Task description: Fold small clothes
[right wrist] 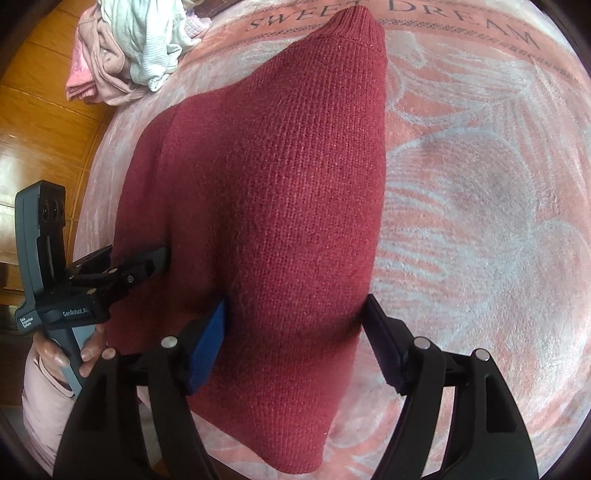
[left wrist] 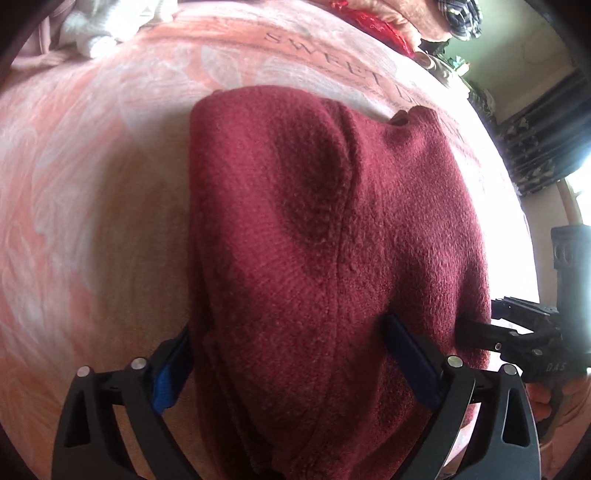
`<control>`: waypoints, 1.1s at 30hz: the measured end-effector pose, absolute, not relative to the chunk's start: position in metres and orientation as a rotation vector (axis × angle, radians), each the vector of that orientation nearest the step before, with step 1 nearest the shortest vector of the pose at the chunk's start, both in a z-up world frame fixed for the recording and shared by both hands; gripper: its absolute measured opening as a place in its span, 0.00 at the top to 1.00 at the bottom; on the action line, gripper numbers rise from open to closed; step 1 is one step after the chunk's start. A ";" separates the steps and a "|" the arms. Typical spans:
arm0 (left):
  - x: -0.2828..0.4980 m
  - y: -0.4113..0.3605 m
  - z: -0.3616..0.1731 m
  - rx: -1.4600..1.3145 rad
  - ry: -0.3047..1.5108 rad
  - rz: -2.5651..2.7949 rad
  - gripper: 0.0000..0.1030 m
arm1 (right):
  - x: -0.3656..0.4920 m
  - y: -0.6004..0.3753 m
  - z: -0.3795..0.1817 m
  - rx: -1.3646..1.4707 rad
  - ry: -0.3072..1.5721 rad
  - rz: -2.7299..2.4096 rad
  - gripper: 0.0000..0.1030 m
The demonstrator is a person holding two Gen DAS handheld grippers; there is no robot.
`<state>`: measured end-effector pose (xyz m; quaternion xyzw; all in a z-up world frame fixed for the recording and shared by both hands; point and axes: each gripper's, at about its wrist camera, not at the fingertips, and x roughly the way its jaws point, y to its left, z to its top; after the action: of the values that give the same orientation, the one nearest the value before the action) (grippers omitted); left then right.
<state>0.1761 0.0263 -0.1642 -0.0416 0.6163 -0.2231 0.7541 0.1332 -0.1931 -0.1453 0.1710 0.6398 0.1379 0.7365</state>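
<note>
A dark red knitted sweater (left wrist: 332, 229) lies on a pink blanket (left wrist: 92, 184) and fills the middle of both views (right wrist: 273, 206). My left gripper (left wrist: 288, 332) stands open, its blue-padded fingers either side of the near hem, with the cloth lying between them. My right gripper (right wrist: 295, 314) is also open, straddling a folded part of the sweater near its lower edge. The right gripper shows in the left wrist view (left wrist: 517, 332) against the sweater's right edge. The left gripper shows in the right wrist view (right wrist: 122, 269) at the sweater's left edge.
The blanket (right wrist: 480, 221) carries "SWEET DREAM" lettering. A pile of pale clothes (right wrist: 129, 48) lies at the far left corner, above a wooden floor (right wrist: 37, 129). Red and patterned fabrics (left wrist: 388, 26) lie at the far end. Dark curtains (left wrist: 535, 147) hang on the right.
</note>
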 end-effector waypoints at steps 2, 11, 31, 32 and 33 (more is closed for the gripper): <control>0.175 0.026 -0.165 -0.090 1.345 -0.488 0.07 | 0.133 -0.193 -0.149 0.399 1.404 0.309 0.32; 0.168 0.023 -0.157 -0.099 1.298 -0.555 0.44 | 0.129 -0.195 -0.144 0.419 1.363 0.354 0.49; 0.156 0.023 -0.146 -0.094 1.227 -0.516 0.56 | 0.128 -0.195 -0.139 0.401 1.344 0.378 0.51; 0.155 0.024 -0.146 -0.097 1.224 -0.517 0.56 | 0.127 -0.196 -0.139 0.403 1.343 0.379 0.51; 0.155 0.024 -0.145 -0.097 1.221 -0.518 0.56 | 0.127 -0.196 -0.138 0.402 1.342 0.381 0.52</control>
<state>0.1546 0.0241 -0.1451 -0.0450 0.5666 -0.2402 0.7870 0.1271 -0.1963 -0.1384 0.1838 0.6134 0.1744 0.7480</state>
